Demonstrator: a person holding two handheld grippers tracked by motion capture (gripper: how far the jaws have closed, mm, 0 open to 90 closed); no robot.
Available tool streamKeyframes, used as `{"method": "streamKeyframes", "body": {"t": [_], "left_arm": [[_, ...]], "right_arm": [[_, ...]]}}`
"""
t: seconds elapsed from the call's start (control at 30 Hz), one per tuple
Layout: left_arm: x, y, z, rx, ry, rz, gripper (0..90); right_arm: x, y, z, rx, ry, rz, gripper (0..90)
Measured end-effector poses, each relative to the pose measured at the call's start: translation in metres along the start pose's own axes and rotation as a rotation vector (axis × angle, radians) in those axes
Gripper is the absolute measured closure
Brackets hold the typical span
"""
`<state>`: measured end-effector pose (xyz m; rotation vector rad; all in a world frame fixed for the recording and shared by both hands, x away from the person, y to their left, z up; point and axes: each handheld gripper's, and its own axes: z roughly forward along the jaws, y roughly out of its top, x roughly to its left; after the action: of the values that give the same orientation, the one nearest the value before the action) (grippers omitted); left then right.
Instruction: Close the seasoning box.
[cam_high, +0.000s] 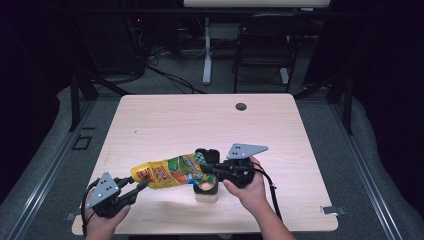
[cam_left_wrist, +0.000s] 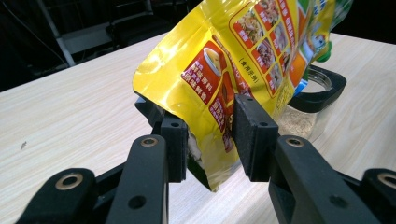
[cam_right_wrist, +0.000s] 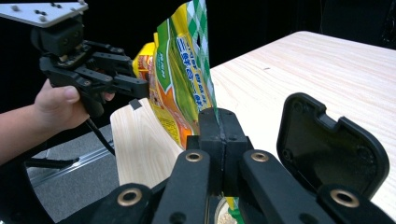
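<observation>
Seasoning pouch held tipped over an open jar, lid off beside it.

Nearest, the left gripper (cam_left_wrist: 210, 135) has its fingers (cam_left_wrist: 254, 135) spread either side of the yellow pouch (cam_left_wrist: 243, 60) bottom corner, not pressing it. Beyond, the right gripper (cam_right_wrist: 219, 140) fingers are clamped on the pouch's green top edge, above the jar (cam_high: 206, 189) on the desk (cam_high: 175, 120). The black lid (cam_right_wrist: 327, 144) lies just past them. Pouring looks under way; emptying, setting the pouch down and closing up remain.

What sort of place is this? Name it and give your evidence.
Probably a lab or recording studio, not a kitchen: a bare wooden table with black drapes around it, floor cables behind, and a folding chair by another desk.
</observation>
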<state>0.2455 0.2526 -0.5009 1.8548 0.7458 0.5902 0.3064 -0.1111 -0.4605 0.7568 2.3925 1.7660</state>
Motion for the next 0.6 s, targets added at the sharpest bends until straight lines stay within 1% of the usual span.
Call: {"method": "streamKeyframes", "body": {"t": [0.2, 0.4, 0.6], "left_arm": [[0.002, -0.001, 0.000, -0.005, -0.001, -0.013, 66.3], [0.003, -0.003, 0.003, 0.006, -0.002, -0.022, 66.2], [0.004, -0.006, 0.006, 0.020, 0.003, -0.019, 66.1]], "right_arm": [[0.006, 0.008, -0.003, -0.015, 0.008, -0.027, 90.0], [0.007, 0.014, -0.001, -0.018, 0.011, -0.032, 90.0], [0.009, 0.021, 0.001, -0.021, 0.013, -0.039, 90.0]]}}
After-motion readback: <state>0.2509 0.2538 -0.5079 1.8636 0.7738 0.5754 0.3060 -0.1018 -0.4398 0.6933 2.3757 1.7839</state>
